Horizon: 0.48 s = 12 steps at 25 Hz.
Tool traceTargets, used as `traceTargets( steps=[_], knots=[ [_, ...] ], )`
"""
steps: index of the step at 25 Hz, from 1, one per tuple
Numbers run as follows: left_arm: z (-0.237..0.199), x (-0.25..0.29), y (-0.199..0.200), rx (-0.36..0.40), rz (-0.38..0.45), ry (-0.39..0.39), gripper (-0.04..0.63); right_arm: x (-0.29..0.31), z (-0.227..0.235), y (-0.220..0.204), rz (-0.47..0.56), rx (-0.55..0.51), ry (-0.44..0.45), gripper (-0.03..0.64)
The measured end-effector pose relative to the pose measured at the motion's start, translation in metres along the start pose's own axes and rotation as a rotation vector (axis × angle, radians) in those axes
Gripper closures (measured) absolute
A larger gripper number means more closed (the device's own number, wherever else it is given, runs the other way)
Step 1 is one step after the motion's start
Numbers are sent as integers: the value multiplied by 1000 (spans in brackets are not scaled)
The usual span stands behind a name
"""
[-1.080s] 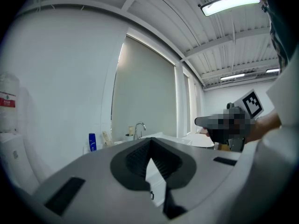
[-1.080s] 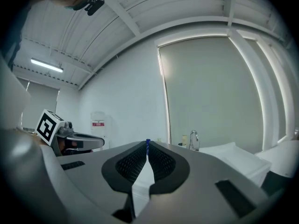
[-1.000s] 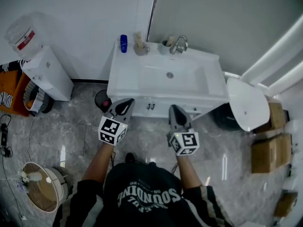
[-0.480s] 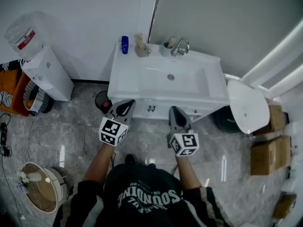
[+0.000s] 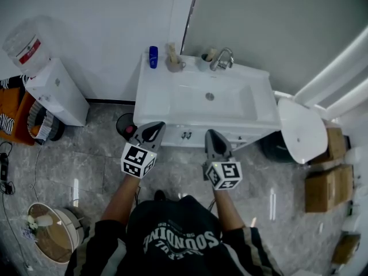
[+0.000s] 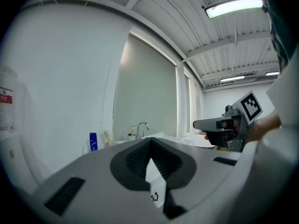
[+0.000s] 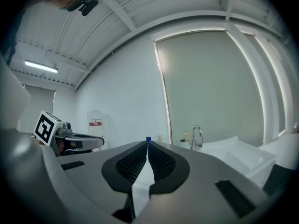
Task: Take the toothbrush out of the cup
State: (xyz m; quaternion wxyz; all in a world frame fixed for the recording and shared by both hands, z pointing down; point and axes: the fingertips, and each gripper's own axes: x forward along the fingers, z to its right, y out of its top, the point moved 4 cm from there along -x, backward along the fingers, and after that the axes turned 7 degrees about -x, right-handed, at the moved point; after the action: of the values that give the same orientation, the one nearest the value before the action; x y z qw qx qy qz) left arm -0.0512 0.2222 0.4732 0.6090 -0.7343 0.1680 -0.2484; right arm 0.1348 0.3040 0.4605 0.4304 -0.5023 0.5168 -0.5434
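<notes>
Head view: left claw (image 5: 152, 126), right claw (image 5: 213, 134) closed, before sink (image 5: 172, 99).

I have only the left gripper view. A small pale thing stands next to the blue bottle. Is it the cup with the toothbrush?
Observer: Head view says yes: a cup with a side handle, something like a toothbrush upright in it.
Operator: Is the right gripper open?
Observer: No. In its own view the right gripper has its jaws together, nothing between.
Operator: Anything low near my left gripper?
Observer: A dark round bin on the floor, just left of the left gripper.
</notes>
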Motion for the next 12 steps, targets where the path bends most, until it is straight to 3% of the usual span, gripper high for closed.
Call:
traceTargets(
  steps=[12],
  knots=[
    [-16,23,2,-6,-6,-41,597,20,8,-1,0,15,-41,617]
  ],
)
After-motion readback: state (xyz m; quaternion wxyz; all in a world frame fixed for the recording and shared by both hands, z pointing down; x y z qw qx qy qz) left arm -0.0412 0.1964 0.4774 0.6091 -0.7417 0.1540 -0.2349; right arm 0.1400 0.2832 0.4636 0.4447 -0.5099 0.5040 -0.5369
